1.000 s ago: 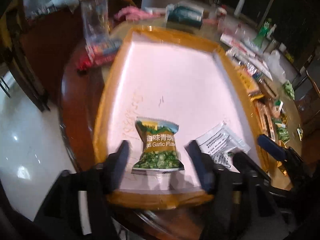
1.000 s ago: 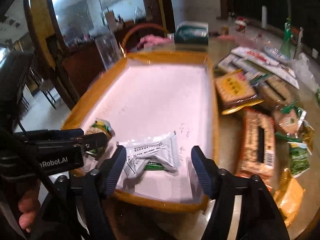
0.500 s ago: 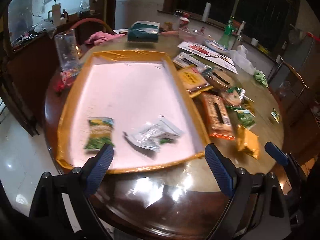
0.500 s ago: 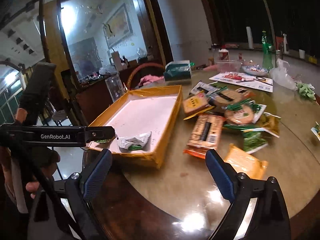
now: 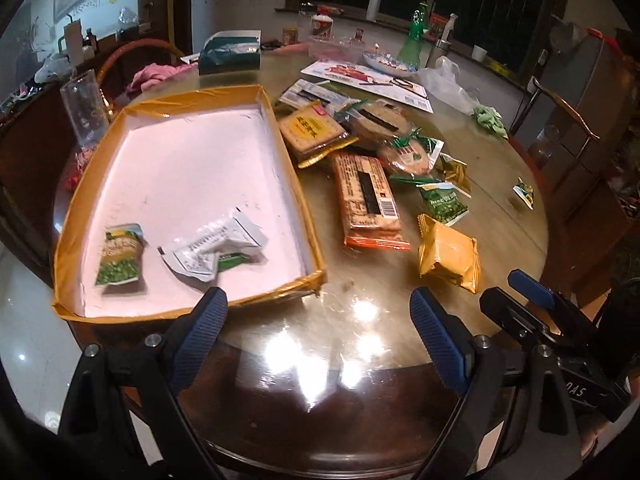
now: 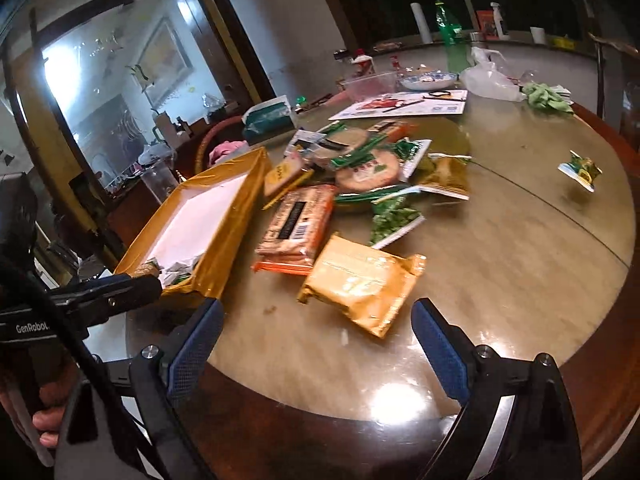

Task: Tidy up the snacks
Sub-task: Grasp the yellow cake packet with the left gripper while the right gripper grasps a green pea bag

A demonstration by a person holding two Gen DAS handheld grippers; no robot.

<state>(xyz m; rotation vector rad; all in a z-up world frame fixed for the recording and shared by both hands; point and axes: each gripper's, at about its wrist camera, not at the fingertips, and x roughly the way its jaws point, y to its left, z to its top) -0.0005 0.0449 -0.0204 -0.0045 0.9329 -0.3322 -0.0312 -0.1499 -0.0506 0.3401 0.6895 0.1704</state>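
- Spanning both views, a round glossy wooden table [image 5: 500, 184] carries everything; dark windows stand behind its far edge, a lit room beyond its left edge.
- Yellow-walled tray [image 5: 288, 152] with white floor sits at the tabletop's left edge, holding a green pea packet [image 5: 119, 255] at its near left corner and a crumpled white packet [image 5: 212, 248] beside it.
- Loose snack pile [image 5: 372, 148] lies mid-table, just right of the tray: orange biscuit pack [image 5: 368, 200], yellow packet [image 5: 448, 254] nearest the front edge.
- One small packet [image 6: 580, 168] lies apart toward the right edge.
- Left gripper [image 5: 318, 332]: fingers spread wide, holding nothing, above the front edge.
- Right gripper [image 6: 316, 340]: fingers spread wide, empty, yellow packet [image 6: 360, 284] just ahead.
- Legible: "GenRobot" on the left gripper's body [image 6: 32, 326].
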